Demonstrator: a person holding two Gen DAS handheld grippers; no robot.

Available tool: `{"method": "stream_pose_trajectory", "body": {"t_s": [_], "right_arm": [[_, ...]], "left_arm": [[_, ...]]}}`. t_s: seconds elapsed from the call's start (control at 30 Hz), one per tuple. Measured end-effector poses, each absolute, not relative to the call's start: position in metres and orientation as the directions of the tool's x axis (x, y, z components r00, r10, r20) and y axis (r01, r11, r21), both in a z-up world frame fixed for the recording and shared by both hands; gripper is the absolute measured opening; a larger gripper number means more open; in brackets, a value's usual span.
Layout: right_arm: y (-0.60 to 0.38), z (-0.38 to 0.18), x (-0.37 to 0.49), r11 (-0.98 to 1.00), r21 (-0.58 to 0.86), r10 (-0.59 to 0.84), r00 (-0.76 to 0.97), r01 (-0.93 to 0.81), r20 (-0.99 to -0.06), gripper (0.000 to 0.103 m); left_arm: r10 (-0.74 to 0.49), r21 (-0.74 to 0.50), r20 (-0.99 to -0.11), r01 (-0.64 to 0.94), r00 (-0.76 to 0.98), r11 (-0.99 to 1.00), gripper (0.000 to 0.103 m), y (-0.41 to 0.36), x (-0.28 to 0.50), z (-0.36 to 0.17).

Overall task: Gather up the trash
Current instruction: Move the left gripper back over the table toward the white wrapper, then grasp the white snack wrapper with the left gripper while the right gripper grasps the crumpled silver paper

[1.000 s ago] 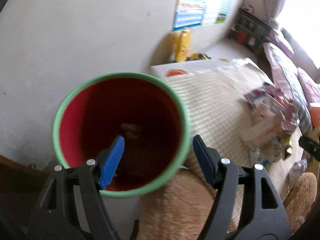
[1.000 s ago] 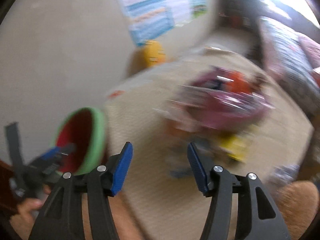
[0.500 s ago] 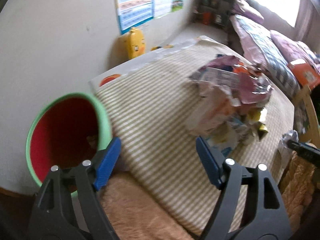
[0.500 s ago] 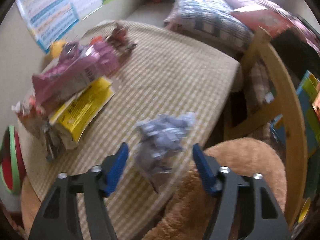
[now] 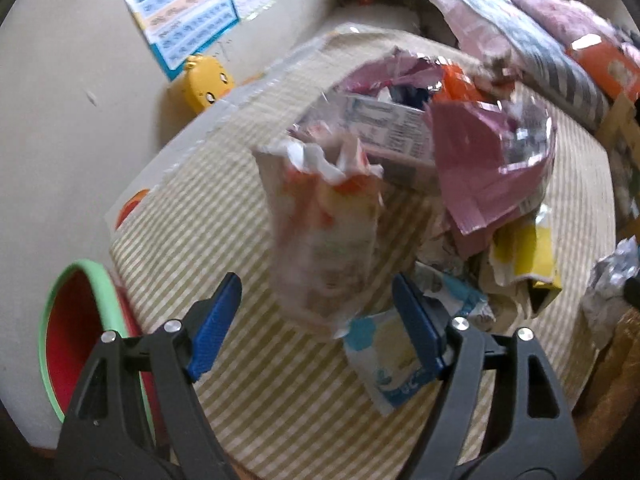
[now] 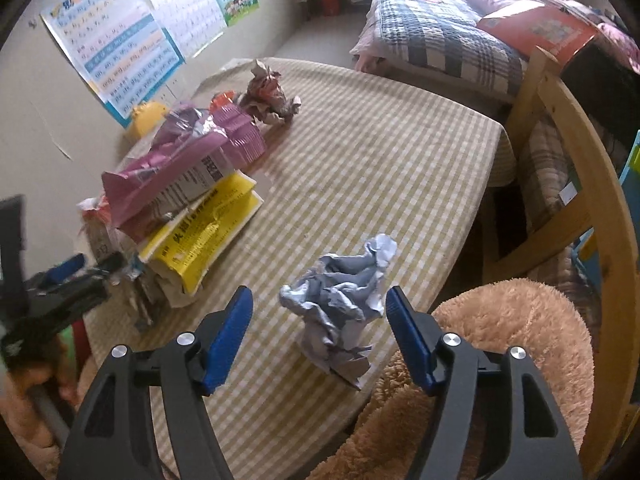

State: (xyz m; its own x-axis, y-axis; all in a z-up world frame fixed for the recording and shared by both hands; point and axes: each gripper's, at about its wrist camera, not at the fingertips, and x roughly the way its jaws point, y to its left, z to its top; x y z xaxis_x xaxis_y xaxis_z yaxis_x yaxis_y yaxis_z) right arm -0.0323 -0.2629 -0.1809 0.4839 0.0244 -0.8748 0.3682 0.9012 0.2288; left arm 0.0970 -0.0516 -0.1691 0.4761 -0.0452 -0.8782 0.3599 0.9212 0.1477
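Observation:
My left gripper (image 5: 320, 312) is open and empty, just in front of a torn white-and-orange snack bag (image 5: 328, 236) at the near end of a pile of wrappers (image 5: 472, 160) on the striped table (image 5: 200, 220). A red bin with a green rim (image 5: 72, 340) stands at the table's left edge. My right gripper (image 6: 318, 320) is open and empty, with a crumpled grey paper ball (image 6: 340, 300) between and just beyond its fingers. The pile shows in the right wrist view as a pink bag (image 6: 180, 164) and a yellow packet (image 6: 204, 232).
Another crumpled wrapper (image 6: 268, 96) lies at the table's far side (image 6: 380, 152). A fluffy tan cushion (image 6: 500, 360) sits at the near right edge, with a wooden chair frame (image 6: 592, 208) and a bed (image 6: 440, 28) beyond. A yellow duck toy (image 5: 204, 84) stands by the wall.
My left gripper has swung right, from the bin's mouth to the wrapper pile. My right gripper has swung right from the pile to the grey paper ball and come closer to it.

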Motion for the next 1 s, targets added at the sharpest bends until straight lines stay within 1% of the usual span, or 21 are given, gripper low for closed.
{"method": "stream_pose_trajectory", "body": {"t_s": [0.03, 0.1, 0.13, 0.17, 0.2, 0.27, 0.47, 0.57, 0.63, 0.67, 0.7, 0.73, 0.8, 1.0], "right_arm": [[-0.263, -0.18, -0.032, 0.901, 0.236, 0.031, 0.487, 0.365, -0.873, 0.065], [-0.262, -0.18, -0.032, 0.902, 0.235, 0.032, 0.487, 0.361, -0.873, 0.065], [-0.261, -0.18, -0.032, 0.904, 0.234, 0.033, 0.486, 0.359, -0.873, 0.065], [-0.261, -0.181, -0.032, 0.9, 0.235, 0.029, 0.488, 0.366, -0.872, 0.066], [-0.261, -0.181, -0.032, 0.901, 0.234, 0.029, 0.488, 0.366, -0.872, 0.066], [-0.261, -0.181, -0.031, 0.902, 0.232, 0.029, 0.486, 0.363, -0.873, 0.066], [-0.254, -0.183, -0.029, 0.918, 0.203, 0.023, 0.465, 0.341, -0.885, 0.066], [-0.252, -0.192, -0.025, 0.922, 0.185, 0.027, 0.421, 0.339, -0.907, 0.052], [-0.249, -0.195, -0.024, 0.929, 0.156, 0.006, 0.407, 0.336, -0.913, 0.038], [-0.249, -0.195, -0.025, 0.93, 0.149, 0.0, 0.408, 0.335, -0.913, 0.021], [-0.249, -0.194, -0.025, 0.931, 0.143, -0.008, 0.411, 0.335, -0.911, 0.014], [-0.249, -0.194, -0.026, 0.931, 0.153, 0.001, 0.417, 0.332, -0.909, 0.01], [-0.249, -0.192, -0.027, 0.93, 0.195, 0.04, 0.439, 0.313, -0.898, 0.006], [-0.24, -0.186, -0.026, 0.919, 0.314, 0.162, 0.497, 0.238, -0.852, 0.005]], "left_arm": [[-0.045, 0.149, -0.877, 0.359, 0.479, 0.921, 0.071, -0.052, 0.097, -0.17], [-0.045, 0.138, -0.88, 0.346, 0.472, 0.928, 0.043, -0.049, 0.098, -0.173], [-0.043, 0.13, -0.885, 0.336, 0.464, 0.933, 0.042, -0.045, 0.098, -0.174], [-0.055, 0.112, -0.884, 0.325, 0.464, 0.939, 0.036, -0.04, 0.097, -0.172], [-0.056, 0.108, -0.885, 0.321, 0.463, 0.941, 0.033, -0.037, 0.097, -0.17], [-0.071, 0.088, -0.883, 0.312, 0.464, 0.946, 0.03, -0.028, 0.093, -0.165], [-0.089, 0.053, -0.875, 0.278, 0.475, 0.959, 0.03, -0.003, 0.069, -0.148], [-0.114, 0.008, -0.887, 0.262, 0.447, 0.965, 0.03, 0.007, 0.058, -0.148], [-0.126, -0.008, -0.893, 0.264, 0.431, 0.964, 0.031, 0.01, 0.054, -0.15], [-0.132, -0.015, -0.898, 0.269, 0.42, 0.963, 0.031, 0.01, 0.052, -0.153], [-0.134, -0.02, -0.902, 0.271, 0.411, 0.962, 0.032, 0.01, 0.05, -0.156], [-0.14, -0.028, -0.905, 0.271, 0.402, 0.962, 0.033, 0.01, 0.049, -0.158], [-0.159, -0.054, -0.909, 0.268, 0.385, 0.962, 0.036, 0.011, 0.048, -0.162], [-0.183, -0.091, -0.91, 0.252, 0.371, 0.963, 0.041, 0.016, 0.048, -0.165]]}}
